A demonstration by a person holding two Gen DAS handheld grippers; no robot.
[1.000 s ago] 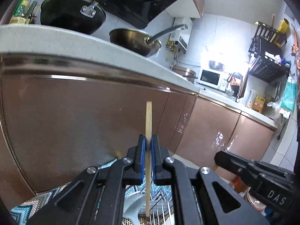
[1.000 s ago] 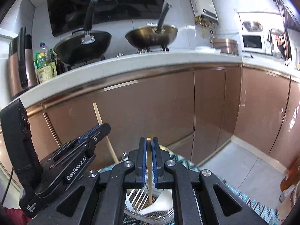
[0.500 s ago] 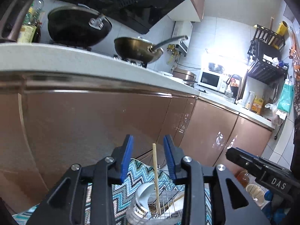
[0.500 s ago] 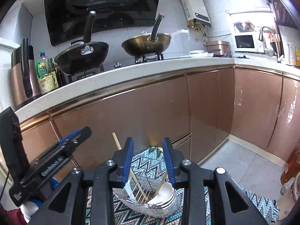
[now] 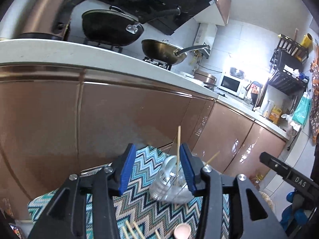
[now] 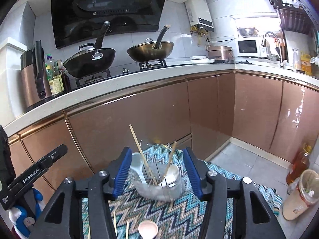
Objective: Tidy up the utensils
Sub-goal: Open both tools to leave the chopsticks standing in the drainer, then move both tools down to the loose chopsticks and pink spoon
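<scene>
- Right wrist view: clear holder (image 6: 157,181) with a wire insert stands on the zigzag mat (image 6: 179,215), framed between the blue pads.
- Inside it: two chopsticks. Long one (image 6: 139,149) leans up-left, well above the rim. Shorter one (image 6: 171,158) leans up-right.
- Also inside: white spoon (image 6: 137,164) against the left wall, and something white at the right wall, cannot tell what.
- Right gripper (image 6: 157,174): jaws opening, pads wide apart, touching nothing. Holder sits beyond them, not gripped.
- Loose on the mat near the camera: pink spoon (image 6: 148,229) and three chopsticks (image 6: 115,224), all outside the holder.
- Left gripper body shows at the left edge of this view.
- Left wrist view: same holder (image 5: 169,183) on the mat (image 5: 143,179), blurred, low between the pads and partly behind the right pad.
- One chopstick (image 5: 178,149) stands near upright in it, just beside the right pad, not pinched. Second chopstick (image 5: 213,157) pokes out to the right past that finger.
- Left gripper (image 5: 157,169): jaws opening, nothing clamped.
- Bottom edge of this view: loose chopstick ends (image 5: 131,230) and the pink spoon (image 5: 182,230) on the mat.
- Floor to the right of the mat in the right wrist view: lidded paper cup (image 6: 300,196), bottle of amber liquid (image 6: 299,164) behind it.
</scene>
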